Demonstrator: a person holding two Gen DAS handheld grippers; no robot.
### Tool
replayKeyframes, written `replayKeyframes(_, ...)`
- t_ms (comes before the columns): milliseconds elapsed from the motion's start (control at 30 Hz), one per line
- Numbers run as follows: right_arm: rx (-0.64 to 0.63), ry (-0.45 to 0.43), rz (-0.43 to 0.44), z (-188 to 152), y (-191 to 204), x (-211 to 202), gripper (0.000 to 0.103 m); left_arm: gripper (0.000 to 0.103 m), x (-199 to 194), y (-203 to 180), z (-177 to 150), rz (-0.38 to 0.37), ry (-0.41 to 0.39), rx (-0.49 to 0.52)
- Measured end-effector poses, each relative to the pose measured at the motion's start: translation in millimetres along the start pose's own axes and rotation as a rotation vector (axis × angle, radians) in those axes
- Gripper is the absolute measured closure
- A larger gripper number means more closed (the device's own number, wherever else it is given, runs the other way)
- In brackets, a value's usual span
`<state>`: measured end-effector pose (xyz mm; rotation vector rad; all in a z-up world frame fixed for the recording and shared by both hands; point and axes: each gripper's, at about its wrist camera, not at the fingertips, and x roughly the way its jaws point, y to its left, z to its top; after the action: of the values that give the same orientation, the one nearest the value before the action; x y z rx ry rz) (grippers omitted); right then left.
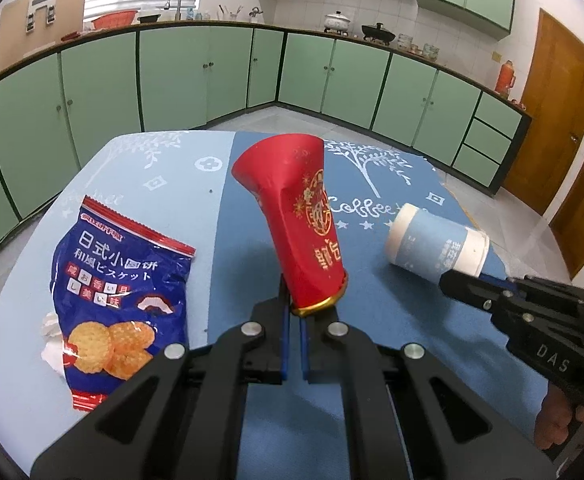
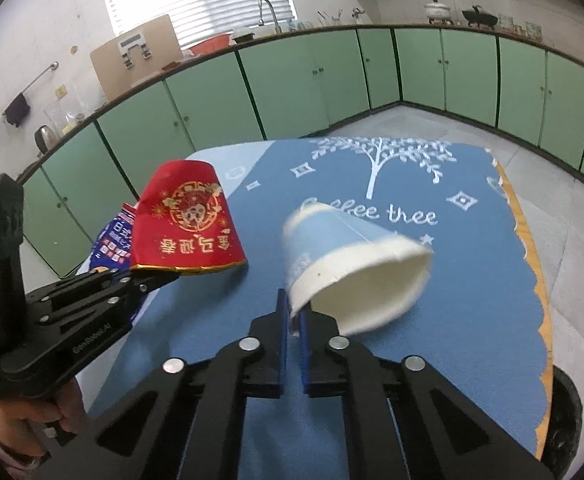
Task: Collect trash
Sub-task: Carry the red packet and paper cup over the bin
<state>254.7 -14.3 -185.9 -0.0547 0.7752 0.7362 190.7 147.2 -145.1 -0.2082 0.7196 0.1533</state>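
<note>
The left gripper (image 1: 295, 312) is clamped on the gold-trimmed rim of a crushed red paper cup (image 1: 298, 216), lifted off the blue patterned tablecloth (image 1: 228, 216). The right gripper (image 2: 292, 314) pinches the white rim of a pale blue paper cup (image 2: 352, 264), also raised. A blue foil biscuit bag (image 1: 124, 292) lies flat near the cloth's left edge, beside crumpled white tissue (image 1: 52, 340); the cloth's middle and far end lie bare.

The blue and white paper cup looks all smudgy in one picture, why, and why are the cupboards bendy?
In the right wrist view the blue and white paper cup is smeared by motion blur; in the left wrist view it looks sharp. In both views the fisheye lens curves the green cupboards and darkens the corners.
</note>
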Motion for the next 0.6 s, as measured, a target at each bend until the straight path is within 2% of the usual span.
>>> replayKeyframes(333, 0.026, -0.088, -0.072, -9.9, -4.5, -64.0, 0.099, 0.100, -29.1, -25.6, -1.2, -0.093, -0.022, 0.025)
replayKeyframes(600, 0.123, -0.119, -0.181, -48.0, -36.8, -129.5, 0.099, 0.100, -46.6, -92.1, -10.6, -0.246, -0.018, 0.106)
